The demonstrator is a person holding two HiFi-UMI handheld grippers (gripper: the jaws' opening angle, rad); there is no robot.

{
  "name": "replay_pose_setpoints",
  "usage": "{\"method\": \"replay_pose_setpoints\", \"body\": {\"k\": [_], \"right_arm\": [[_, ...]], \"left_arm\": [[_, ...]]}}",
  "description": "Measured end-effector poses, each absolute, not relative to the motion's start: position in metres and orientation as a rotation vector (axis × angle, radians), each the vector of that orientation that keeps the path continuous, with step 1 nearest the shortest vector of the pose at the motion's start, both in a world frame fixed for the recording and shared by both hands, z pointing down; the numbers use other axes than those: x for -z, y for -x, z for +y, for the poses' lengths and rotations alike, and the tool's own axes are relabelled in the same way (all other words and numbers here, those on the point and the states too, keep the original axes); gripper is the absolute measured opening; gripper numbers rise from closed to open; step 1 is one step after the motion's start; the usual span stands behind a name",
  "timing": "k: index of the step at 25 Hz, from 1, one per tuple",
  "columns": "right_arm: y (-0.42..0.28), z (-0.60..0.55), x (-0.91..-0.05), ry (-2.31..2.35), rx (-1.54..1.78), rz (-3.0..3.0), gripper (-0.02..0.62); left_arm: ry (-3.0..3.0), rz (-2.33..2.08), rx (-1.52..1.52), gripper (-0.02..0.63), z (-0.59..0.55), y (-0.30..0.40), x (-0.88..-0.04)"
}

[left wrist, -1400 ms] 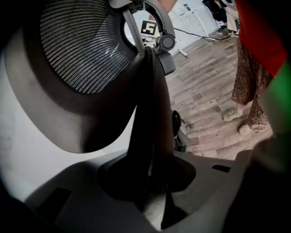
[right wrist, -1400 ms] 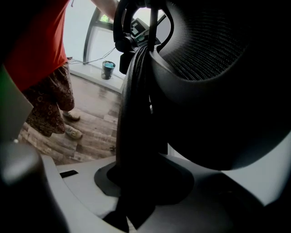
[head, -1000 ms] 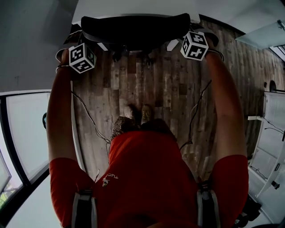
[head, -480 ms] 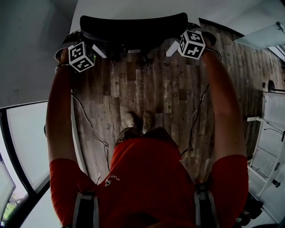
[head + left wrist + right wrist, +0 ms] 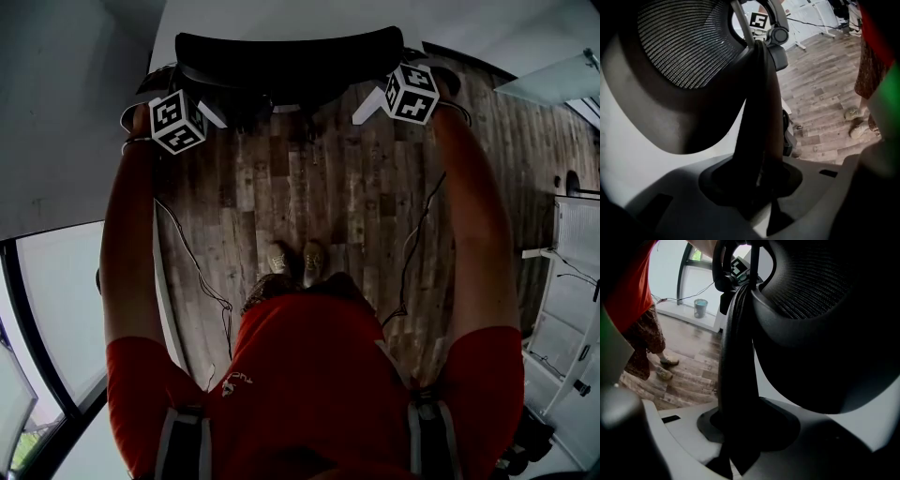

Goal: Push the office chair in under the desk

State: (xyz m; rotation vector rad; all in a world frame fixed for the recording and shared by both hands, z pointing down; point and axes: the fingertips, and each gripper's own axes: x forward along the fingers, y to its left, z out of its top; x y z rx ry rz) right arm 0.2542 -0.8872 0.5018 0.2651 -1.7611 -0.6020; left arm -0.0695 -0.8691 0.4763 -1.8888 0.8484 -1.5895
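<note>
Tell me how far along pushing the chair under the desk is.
Mostly done: the chair stands with its backrest at the desk edge, its seat hidden beyond it. In hand: the left tool and right tool each clamp a side edge of the backrest. Left: perhaps a final nudge, then letting go.

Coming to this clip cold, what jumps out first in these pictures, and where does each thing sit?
The black office chair spans the top of the head view, its backrest at the edge of the white desk. The left gripper and right gripper, each bearing a marker cube, clamp the backrest's two side edges. Lower down, the person's red shirt stands out over the wooden floor.
</note>
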Motion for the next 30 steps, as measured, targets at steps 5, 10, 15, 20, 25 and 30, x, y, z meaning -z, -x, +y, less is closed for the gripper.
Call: {"method": "replay_pose_setpoints", "body": {"k": [5, 10, 15, 20, 25, 30], "right_arm": [[-0.253, -0.884, -0.496, -0.283, 0.606, -1.776, 0.160], [-0.257, -0.880, -0.494, -0.333, 0.639, -1.767, 0.187], [-0.271, -0.872, -0.475, -0.427, 0.663, -1.802, 0.216], [-0.280, -0.855, -0.453, -0.500, 0.658, -1.853, 0.218], [-0.285, -0.836, -0.426, -0.627, 0.630, -1.948, 0.218], [-0.276, -0.806, -0.391, -0.824, 0.568, -2.156, 0.218]], "left_arm": [[1.899, 0.887, 1.597, 0.152, -0.863, 0.071, -0.472], [1.879, 0.930, 1.561, 0.205, -0.857, 0.070, -0.466], [1.853, 0.972, 1.492, 0.258, -0.845, 0.066, -0.447], [1.841, 1.021, 1.418, 0.262, -0.825, 0.064, -0.432], [1.894, 1.155, 1.252, 0.268, -0.798, 0.057, -0.405], [2.021, 1.294, 1.013, 0.268, -0.761, 0.034, -0.377]]}}
